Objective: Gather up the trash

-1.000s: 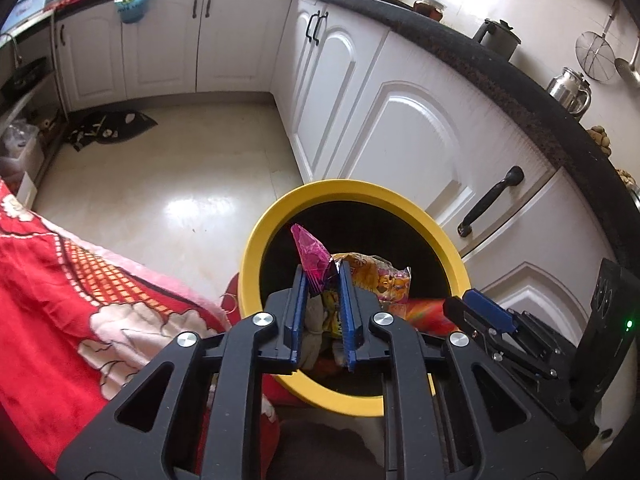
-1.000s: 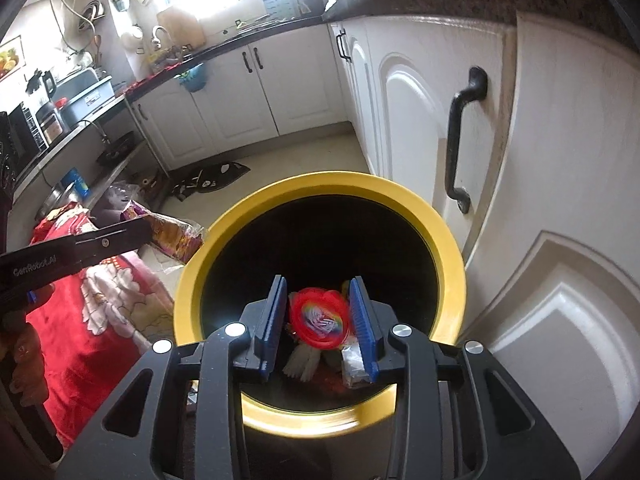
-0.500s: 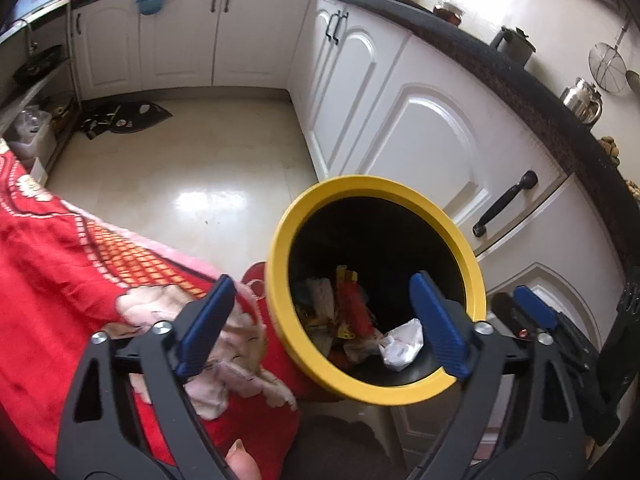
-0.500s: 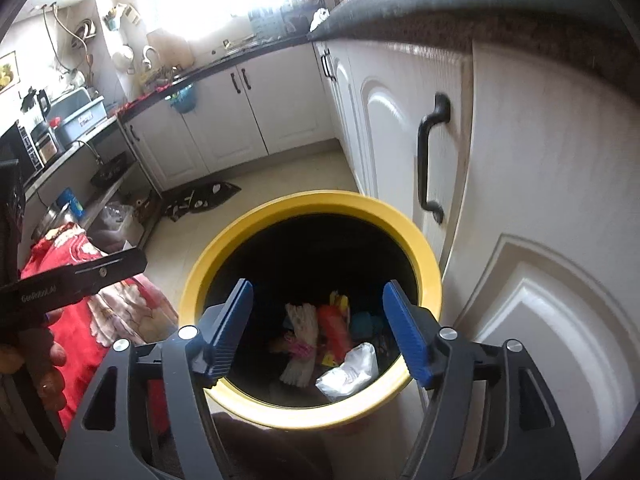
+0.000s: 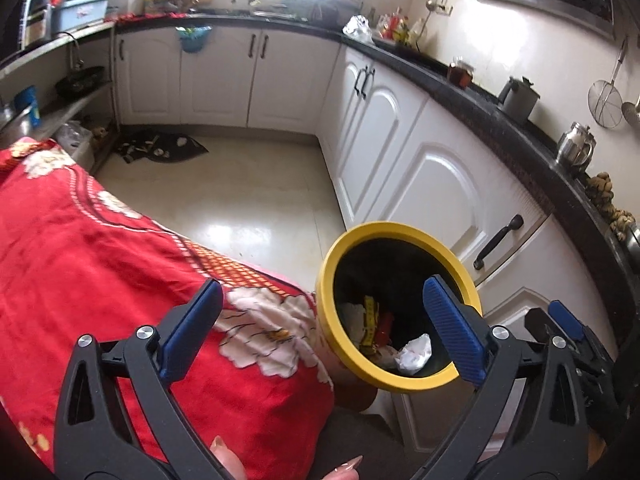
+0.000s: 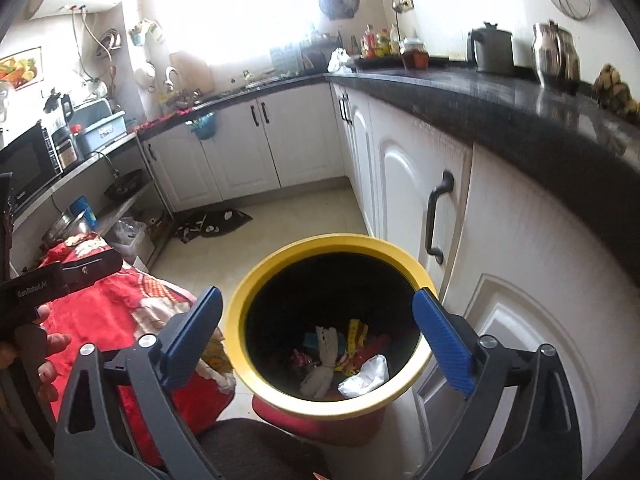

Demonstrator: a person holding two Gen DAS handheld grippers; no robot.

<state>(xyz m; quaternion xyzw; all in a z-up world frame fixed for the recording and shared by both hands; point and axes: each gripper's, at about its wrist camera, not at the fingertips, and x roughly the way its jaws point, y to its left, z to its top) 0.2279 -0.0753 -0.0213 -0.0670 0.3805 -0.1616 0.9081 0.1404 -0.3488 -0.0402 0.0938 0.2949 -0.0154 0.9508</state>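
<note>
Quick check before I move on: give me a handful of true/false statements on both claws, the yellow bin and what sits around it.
1. The left claw is open and holds nothing. True.
2. The right claw is shut on a wrapper. False: it is open and empty, above the bin's mouth.
3. The yellow-rimmed bin already contains trash, including a crumpled white piece. True.
4. The bin stands in the middle of the floor, far from any cabinet. False: it stands right beside the white cabinets.
5. A red floral cloth lies next to the bin. True.
6. The bin has a lid on. False: its mouth is uncovered.
</note>
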